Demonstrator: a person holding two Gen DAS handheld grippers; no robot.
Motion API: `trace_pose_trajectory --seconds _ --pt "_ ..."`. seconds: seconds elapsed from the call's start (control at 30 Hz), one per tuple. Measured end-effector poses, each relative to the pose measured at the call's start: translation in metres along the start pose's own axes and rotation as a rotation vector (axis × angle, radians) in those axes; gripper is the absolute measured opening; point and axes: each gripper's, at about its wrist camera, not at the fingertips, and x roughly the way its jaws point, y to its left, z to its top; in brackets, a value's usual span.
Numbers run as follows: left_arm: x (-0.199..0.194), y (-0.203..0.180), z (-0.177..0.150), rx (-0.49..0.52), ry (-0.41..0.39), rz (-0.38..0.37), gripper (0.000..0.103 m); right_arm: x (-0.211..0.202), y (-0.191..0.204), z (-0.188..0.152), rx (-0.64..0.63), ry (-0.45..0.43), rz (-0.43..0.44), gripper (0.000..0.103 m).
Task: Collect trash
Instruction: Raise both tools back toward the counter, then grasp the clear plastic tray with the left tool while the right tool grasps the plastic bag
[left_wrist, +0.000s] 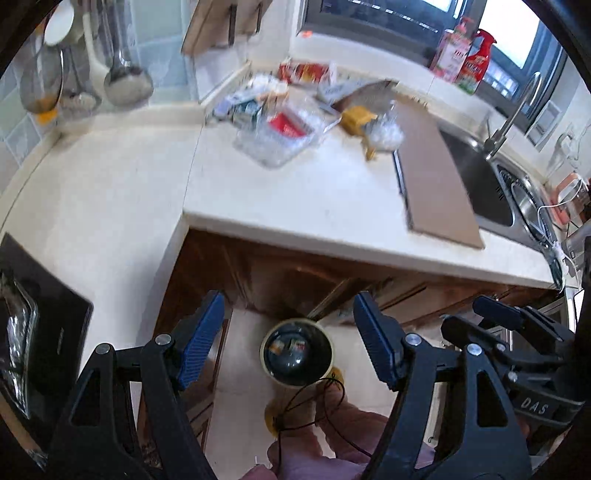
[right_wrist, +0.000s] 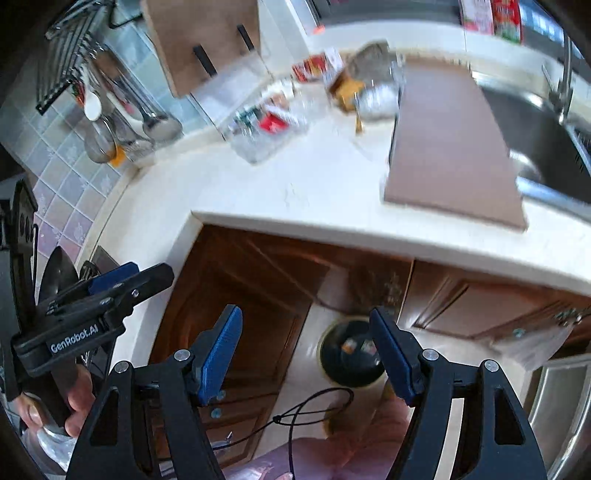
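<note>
A black-lined trash bin (left_wrist: 296, 349) is seen on the floor, lower centre, with small scraps inside. Wrappers (left_wrist: 280, 125) are heaped on the desk (left_wrist: 295, 199) above. Both left tongs (left_wrist: 290, 341) and right tongs (right_wrist: 306, 354) are held apart, empty. "GenRobot.AI" is read on the left tongs.

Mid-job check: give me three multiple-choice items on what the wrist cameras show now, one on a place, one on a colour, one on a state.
1. Where is the trash bin?
A. on the counter
B. on the floor below the counter
C. in the sink

2. What colour are the gripper pads?
A. red
B. green
C. blue

3. How do both grippers stand?
A. open with nothing between the fingers
B. shut on a wrapper
C. shut on the brown board

Answers: 1 B, it sits on pale floor tiles below the countertop. 2 C, blue ribbed pads. 3 A, the left gripper and right gripper show wide empty gaps.
</note>
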Motion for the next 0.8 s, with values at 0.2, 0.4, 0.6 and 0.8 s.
trace_pose_trajectory --seconds 0.2,0.4,0.6,0.8 --pt "-0.022 -0.014 0.024 0.034 -0.067 -0.009 0.070 -0.040 0.009 0.024 -0.014 -0.073 -0.021 0.073" --pt "-0.029 -0.029 0.046 0.057 -0.115 0.018 0.070 -0.075 -0.001 0.057 -0.007 -0.141 -0.027 0.077" --pt "-0.008 -0.035 0.076 0.025 -0.133 0.082 0.070 -0.075 -0.023 0.108 -0.033 -0.179 -0.007 0.081" --pt "0.041 -0.043 0.116 0.004 -0.078 0.115 0.070 -0.043 -0.054 0.159 -0.022 -0.146 0.021 0.081"
